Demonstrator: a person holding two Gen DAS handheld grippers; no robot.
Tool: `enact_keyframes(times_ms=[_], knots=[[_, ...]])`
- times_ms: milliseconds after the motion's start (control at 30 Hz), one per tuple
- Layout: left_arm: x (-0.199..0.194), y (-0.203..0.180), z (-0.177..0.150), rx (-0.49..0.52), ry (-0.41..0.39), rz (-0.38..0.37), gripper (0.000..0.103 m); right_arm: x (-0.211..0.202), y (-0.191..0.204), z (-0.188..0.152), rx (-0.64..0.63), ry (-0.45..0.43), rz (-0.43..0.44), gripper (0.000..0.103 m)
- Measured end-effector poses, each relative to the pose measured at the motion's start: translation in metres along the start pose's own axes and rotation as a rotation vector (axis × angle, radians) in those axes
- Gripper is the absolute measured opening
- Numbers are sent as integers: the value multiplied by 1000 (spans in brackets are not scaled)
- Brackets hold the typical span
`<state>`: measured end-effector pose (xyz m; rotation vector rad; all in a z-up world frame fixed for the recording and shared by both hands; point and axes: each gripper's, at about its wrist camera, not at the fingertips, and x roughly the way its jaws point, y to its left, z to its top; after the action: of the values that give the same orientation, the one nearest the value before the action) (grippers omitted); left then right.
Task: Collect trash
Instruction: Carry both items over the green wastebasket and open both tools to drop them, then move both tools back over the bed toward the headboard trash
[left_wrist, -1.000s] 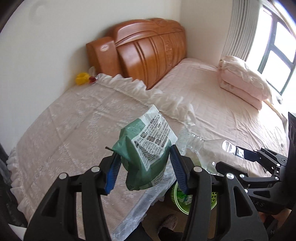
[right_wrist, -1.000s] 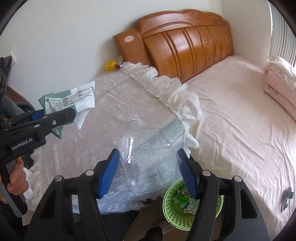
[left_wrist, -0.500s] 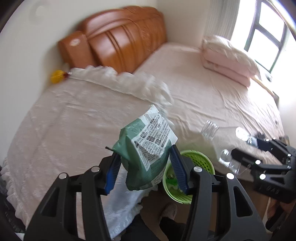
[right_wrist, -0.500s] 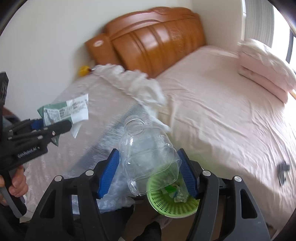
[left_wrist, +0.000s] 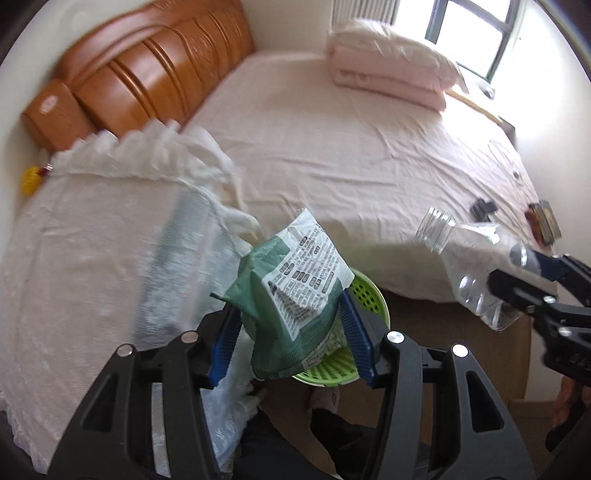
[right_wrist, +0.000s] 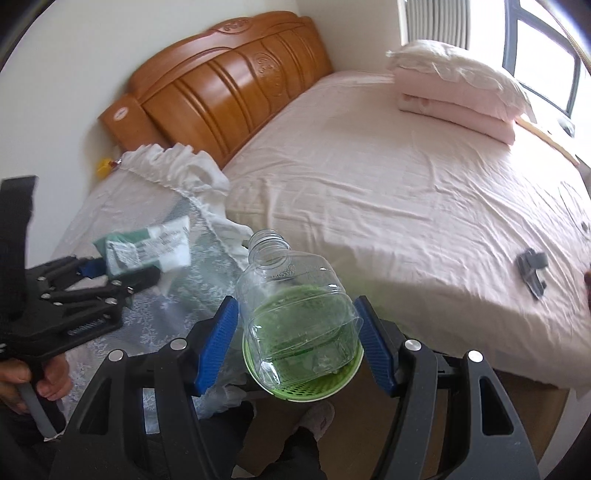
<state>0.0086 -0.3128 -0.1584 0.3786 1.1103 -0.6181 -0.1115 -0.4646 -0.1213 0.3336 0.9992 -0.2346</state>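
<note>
A crumpled green-and-white wrapper (left_wrist: 295, 291) sits clamped between the blue pads of the left gripper (left_wrist: 290, 334), directly above the green perforated basket (left_wrist: 369, 295) on the floor by the bed (left_wrist: 351, 147). The right gripper (right_wrist: 301, 345) grips an empty clear plastic bottle (right_wrist: 295, 314), its uncapped neck pointing away, also over the basket (right_wrist: 314, 387). On the pink sheet lie a small dark clip (right_wrist: 532, 267) and folded bedding (right_wrist: 454, 88) near the window.
</note>
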Motion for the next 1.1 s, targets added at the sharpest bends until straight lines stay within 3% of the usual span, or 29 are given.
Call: enact_keyframes(times_ms=[133,200,233,300,400,533,600,633,667,800,1100], knots=[[52,-13,-10,31,147,-43,57,10,-9,-6,19,25,1,66],[62,-14,-16,24,186,-40,66,14,-11,-7,24,33,1,66],[61,-15,-18,14,188,-46,70,16,-11,-8,27,36,1,66],[54,-15,-18,4,164,-50,89,23,-13,-10,37,49,3,66],[36,-11,-15,8,109,-31,95,35,-14,-11,40,67,4,66],[23,-1,-10,1,89,28,95,64,-9,-13,34,121,12,69],[16,8,-9,-27,79,28,95,85,-3,-16,25,166,2,79],[11,14,-9,-47,75,28,95,91,-1,-16,25,180,-12,92],[5,21,-9,-67,68,29,95,97,1,-17,28,190,-30,96],[-9,38,-9,-113,40,51,95,101,8,-12,47,207,-13,97],[-36,79,-9,-204,-28,91,95,73,46,25,5,128,0,100]])
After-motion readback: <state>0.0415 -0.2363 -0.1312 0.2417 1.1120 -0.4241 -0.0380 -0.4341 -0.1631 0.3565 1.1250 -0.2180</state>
